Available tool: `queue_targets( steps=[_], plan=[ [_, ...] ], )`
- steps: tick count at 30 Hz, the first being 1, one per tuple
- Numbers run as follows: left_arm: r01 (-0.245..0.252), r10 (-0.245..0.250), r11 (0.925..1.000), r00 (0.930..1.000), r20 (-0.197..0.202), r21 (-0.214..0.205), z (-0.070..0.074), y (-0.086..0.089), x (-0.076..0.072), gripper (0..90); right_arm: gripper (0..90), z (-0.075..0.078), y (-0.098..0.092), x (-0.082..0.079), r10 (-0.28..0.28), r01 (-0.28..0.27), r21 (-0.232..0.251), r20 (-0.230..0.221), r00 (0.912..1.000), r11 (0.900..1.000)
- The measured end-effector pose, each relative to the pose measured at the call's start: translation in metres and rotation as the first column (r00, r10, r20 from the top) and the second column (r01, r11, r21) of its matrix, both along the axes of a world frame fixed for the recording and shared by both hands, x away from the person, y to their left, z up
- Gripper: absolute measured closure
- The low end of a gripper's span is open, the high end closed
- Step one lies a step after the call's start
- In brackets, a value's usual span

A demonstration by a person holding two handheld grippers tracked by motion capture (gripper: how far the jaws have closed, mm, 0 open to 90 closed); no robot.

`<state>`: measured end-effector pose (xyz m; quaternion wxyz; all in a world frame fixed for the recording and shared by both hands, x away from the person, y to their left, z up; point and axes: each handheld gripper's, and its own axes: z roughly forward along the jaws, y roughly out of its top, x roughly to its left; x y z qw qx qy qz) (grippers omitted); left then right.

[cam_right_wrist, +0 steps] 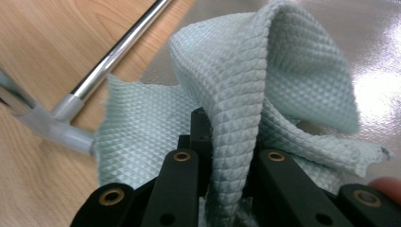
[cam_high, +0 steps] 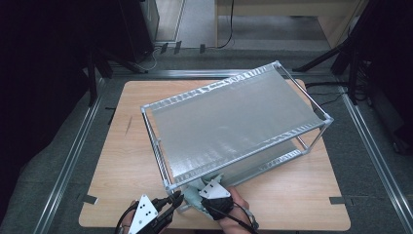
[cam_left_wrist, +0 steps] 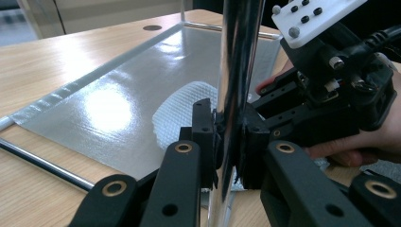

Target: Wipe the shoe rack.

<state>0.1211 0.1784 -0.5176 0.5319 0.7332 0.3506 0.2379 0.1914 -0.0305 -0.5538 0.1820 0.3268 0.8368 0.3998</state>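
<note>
At the bottom edge of the high view, the left claw [cam_high: 176, 199] clamps the shiny upright metal corner post [cam_left_wrist: 235, 94] of the 2-tier silver rack [cam_high: 234, 122]. Just right, the right claw [cam_right_wrist: 226, 137] pinches a pale green waffle-weave cloth [cam_right_wrist: 265, 71] on the lower shelf, above the wooden surface [cam_high: 122, 161].

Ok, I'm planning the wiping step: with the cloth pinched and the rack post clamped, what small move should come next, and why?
Probably slide the right gripper, shut on the pale green waffle-weave cloth, forward across the silver lower shelf sheet. The cloth lies bunched at the near corner, and the left gripper clamps the chrome upright post, steadying the rack.
</note>
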Motion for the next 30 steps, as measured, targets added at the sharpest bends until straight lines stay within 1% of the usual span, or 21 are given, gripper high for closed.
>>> queue_targets(
  steps=[1, 3, 6, 8, 11, 13, 14, 17, 20, 21, 22, 23, 25, 28, 30],
  plan=[
    [-0.001, 0.001, 1.0, 1.0, 0.0, 0.0, 0.0, 0.0, 0.0, 81.1, 83.8, 0.0, -0.003, 0.002, -0.007, 0.007, -0.001, 0.0, 1.0, 1.0],
    [-0.004, 0.004, 1.0, 1.0, -0.001, -0.002, 0.0, 0.001, 0.0, 81.1, 83.9, 0.0, -0.012, 0.009, -0.04, 0.04, -0.005, 0.002, 0.9992, 0.9992],
    [-0.011, 0.011, 0.9999, 0.9999, -0.003, -0.004, 0.0, 0.004, 0.001, 81.0, 83.9, 0.0, -0.032, 0.02, -0.098, 0.098, -0.011, 0.012, 0.9951, 0.9951],
    [-0.014, 0.014, 0.9999, 0.9999, -0.002, -0.007, 0.0, 0.005, 0.001, 80.9, 83.7, 0.001, -0.048, 0.027, -0.134, 0.134, -0.019, 0.022, 0.9908, 0.9908],
    [-0.022, 0.022, 0.9997, 0.9998, -0.001, -0.008, 0.0, 0.008, 0.002, 80.9, 83.7, 0.002, -0.073, 0.041, -0.203, 0.203, -0.019, 0.021, 0.979, 0.979],
    [-0.026, 0.026, 0.9996, 0.9997, -0.003, -0.011, 0.0, 0.009, 0.002, 80.9, 83.7, 0.002, -0.092, 0.05, -0.256, 0.256, -0.013, 0.016, 0.9667, 0.9667],
    [-0.028, 0.028, 0.9995, 0.9996, -0.003, -0.011, 0.0, 0.01, 0.003, 80.9, 83.7, 0.002, -0.099, 0.054, -0.272, 0.272, -0.008, 0.016, 0.9622, 0.9622],
    [-0.032, 0.031, 0.9994, 0.9995, -0.003, -0.014, 0.0, 0.012, 0.003, 80.8, 82.9, 0.003, -0.123, 0.065, -0.327, 0.327, -0.001, 0.009, 0.9451, 0.9451],
    [-0.036, 0.036, 0.9992, 0.9993, -0.003, -0.015, -0.001, 0.016, 0.005, 80.9, 81.8, 0.003, -0.145, 0.073, -0.384, 0.384, -0.002, 0.01, 0.9231, 0.9232],
    [-0.039, 0.039, 0.9991, 0.9993, -0.002, -0.016, -0.001, 0.017, 0.005, 80.8, 82.0, 0.004, -0.152, 0.077, -0.395, 0.395, 0.002, 0.01, 0.9186, 0.9186],
    [-0.045, 0.045, 0.9988, 0.999, -0.002, -0.017, -0.001, 0.019, 0.005, 80.8, 82.3, 0.004, -0.159, 0.079, -0.41, 0.41, 0.005, 0.008, 0.9121, 0.9121],
    [-0.049, 0.049, 0.9986, 0.9988, -0.003, -0.019, -0.001, 0.02, 0.006, 80.8, 83.3, 0.005, -0.165, 0.082, -0.424, 0.425, -0.001, 0.012, 0.9054, 0.9054],
    [-0.061, 0.061, 0.9979, 0.9982, -0.003, -0.021, -0.001, 0.023, 0.007, 80.8, 84.4, 0.006, -0.177, 0.087, -0.442, 0.442, 0.0, 0.005, 0.8971, 0.8971],
    [-0.072, 0.072, 0.9971, 0.9974, -0.006, -0.026, -0.001, 0.028, 0.008, 80.7, 85.2, 0.008, -0.196, 0.091, -0.487, 0.487, 0.005, 0.01, 0.8733, 0.8734],
    [-0.079, 0.079, 0.9965, 0.9968, -0.006, -0.025, -0.001, 0.03, 0.009, 80.7, 85.4, 0.008, -0.207, 0.093, -0.52, 0.52, 0.016, 0.007, 0.854, 0.854]
  ],
)
